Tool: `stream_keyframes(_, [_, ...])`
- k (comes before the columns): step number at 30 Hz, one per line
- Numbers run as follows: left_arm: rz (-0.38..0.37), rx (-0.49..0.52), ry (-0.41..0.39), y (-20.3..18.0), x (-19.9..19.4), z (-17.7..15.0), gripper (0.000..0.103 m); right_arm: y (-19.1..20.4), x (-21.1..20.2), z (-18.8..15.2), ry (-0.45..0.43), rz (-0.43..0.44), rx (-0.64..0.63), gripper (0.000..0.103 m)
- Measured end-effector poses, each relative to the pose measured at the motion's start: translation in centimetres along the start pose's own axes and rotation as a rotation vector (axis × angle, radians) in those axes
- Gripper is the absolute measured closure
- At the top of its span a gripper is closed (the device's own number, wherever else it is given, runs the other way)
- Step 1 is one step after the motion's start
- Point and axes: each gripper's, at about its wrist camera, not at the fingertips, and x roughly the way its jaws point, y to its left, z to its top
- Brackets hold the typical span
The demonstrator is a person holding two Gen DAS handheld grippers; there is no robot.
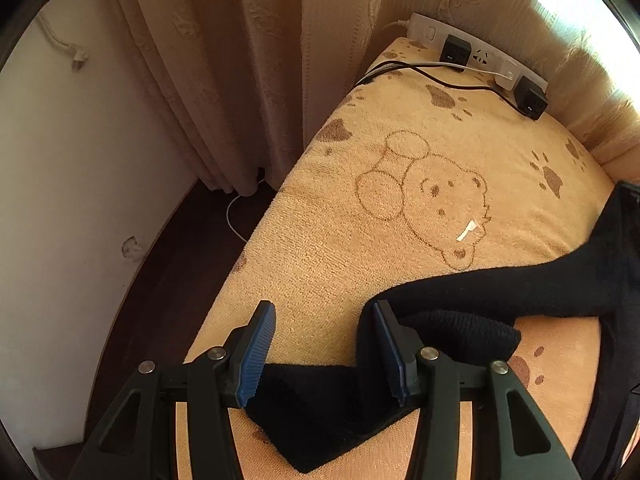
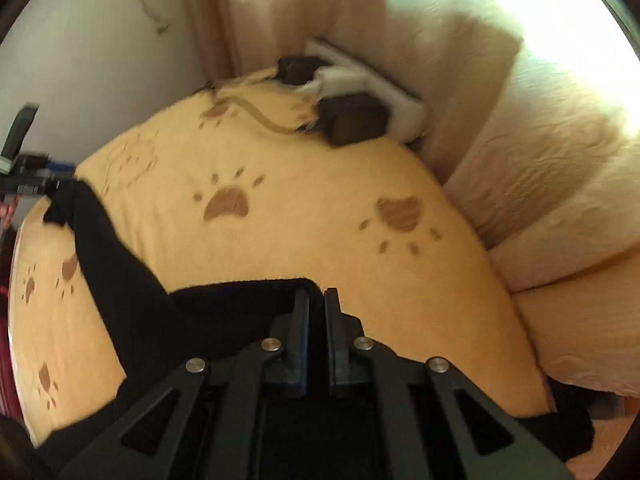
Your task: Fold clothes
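Observation:
A long black garment lies on a yellow towel printed with a bear and paw marks. My left gripper stands half open above one end of it. The cloth rests against the right pad and under the fingers, and the left pad is bare. In the right wrist view, my right gripper is shut on the garment's upper edge. From there the cloth stretches away to the left gripper at the far left edge.
A white power strip with black adapters and cables sits at the towel's far edge against beige curtains. The towel's left edge drops to dark floor. A scrap of white paper lies on the bear print. Cream bedding borders the right.

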Motion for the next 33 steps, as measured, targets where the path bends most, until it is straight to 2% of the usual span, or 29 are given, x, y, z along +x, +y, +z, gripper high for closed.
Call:
stream_keyframes(6, [0.052, 0.058, -0.015, -0.7, -0.3, 0.5, 0.051, -2.5, -0.3, 0.7, -0.063, -0.217, 0.07, 0.1])
stream_keyframes(9, [0.061, 0.077, -0.004, -0.7, -0.4, 0.7, 0.051, -2.9, 1.7, 0.4, -0.031, -0.217, 0.1, 0.1])
stream_keyframes(11, [0.067, 0.096, -0.009, -0.6, -0.9, 0.8, 0.051, -2.5, 1.5, 0.2, -0.04, -0.165, 0.149, 0.1])
stream_keyframes(13, [0.124, 0.147, -0.021, -0.6, -1.8, 0.8, 0.051, -1.2, 0.9, 0.0, -0.047, -0.118, 0.148, 0.096])
stream_keyframes(14, [0.166, 0.183, -0.029, -0.6, -2.3, 0.9, 0.051, -0.3, 0.6, -0.1, -0.044, -0.108, 0.128, 0.087])
stream_keyframes(15, [0.212, 0.224, -0.038, -0.6, -2.9, 1.0, 0.051, 0.7, 0.3, -0.3, -0.048, -0.102, 0.109, 0.071])
stream_keyframes(16, [0.244, 0.255, -0.048, -0.4, -3.5, 1.0, 0.051, 1.7, 0.0, -0.5, -0.053, -0.095, 0.09, 0.062])
stream_keyframes(17, [0.259, 0.269, -0.053, 0.0, -4.1, 1.0, 0.051, 2.6, -0.3, -0.6, -0.057, -0.088, 0.071, 0.042])
stream_keyframes(18, [0.255, 0.263, -0.052, 0.6, -4.5, 1.0, 0.051, 3.5, -0.7, -0.9, -0.066, -0.071, 0.066, 0.027])
stream_keyframes(19, [0.231, 0.242, -0.044, 1.2, -4.8, 1.0, 0.051, 4.4, -1.0, -1.1, -0.076, -0.053, 0.062, 0.024])
stream_keyframes(22, [0.11, 0.141, -0.006, 2.9, -5.0, -0.1, 0.051, 6.8, -1.6, -1.9, -0.065, 0.003, 0.059, 0.023])
stream_keyframes(24, [0.059, 0.128, -0.002, 3.0, -4.8, -1.2, 0.051, 8.6, -1.5, -2.5, -0.047, 0.016, 0.025, 0.023])
stream_keyframes(27, [0.005, 0.208, -0.015, 2.0, -3.9, -2.5, 0.051, 10.8, -1.1, -3.7, -0.01, 0.026, -0.037, 0.023])
stream_keyframes(31, [-0.019, 0.392, -0.011, 0.4, -2.1, -2.9, 0.051, 12.1, -0.8, -4.9, 0.038, 0.051, -0.061, 0.023])
stream_keyframes(33, [-0.028, 0.493, -0.023, -0.5, -1.4, -2.8, 0.047, 12.5, -0.8, -5.3, 0.054, 0.058, -0.067, 0.023])
